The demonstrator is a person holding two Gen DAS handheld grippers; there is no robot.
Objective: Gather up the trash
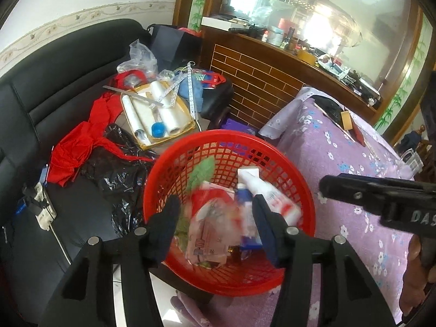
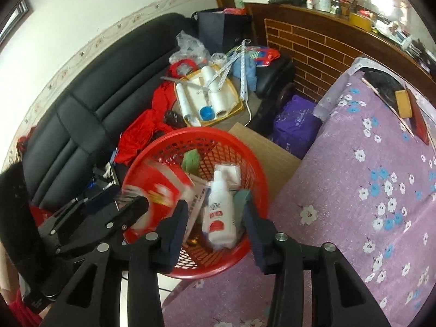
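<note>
- Currently both claws hang over the red basket [image 1: 229, 280], jaws apart, nothing gripped.
- Left gripper [image 1: 215, 209]: spread wide, released. Blurred crumpled wrapper [image 1: 209, 234] sits in the gap between its fingers, down in the basket; contact cannot be told.
- Right gripper [image 2: 215, 212]: also released, wide gap. White spray bottle [image 2: 219, 212] lies in the basket right between its fingers, not clamped.
- Trash location: all in the basket under the claws. That covers the wrapper, bottle, a red-and-white box [image 2: 160, 190] left of the right claw, and a green fuzzy scrap [image 2: 190, 159] ahead of it.
- Basket sits just left of the purple flowered tablecloth [image 2: 368, 190], at its edge.
- Writing: "DAS" in raised letters on the right gripper body, seen in the left view [image 1: 419, 216]. Bottle label has a red band and small print, unreadable. Box print is blurred.
- Left view only: the right gripper's body coming in from the right, over the tablecloth, and black plastic bag [image 1: 120, 171] on the sofa left of the claw.
- Right view only: the left gripper's finger [image 2: 130, 212] from the side, over the basket rim, and a cardboard sheet [image 2: 269, 152] and purple bag [image 2: 295, 128] ahead of the claw.
- Both views: black sofa [image 1: 54, 87] with a tray of white rolls [image 1: 155, 114] far ahead-left.
</note>
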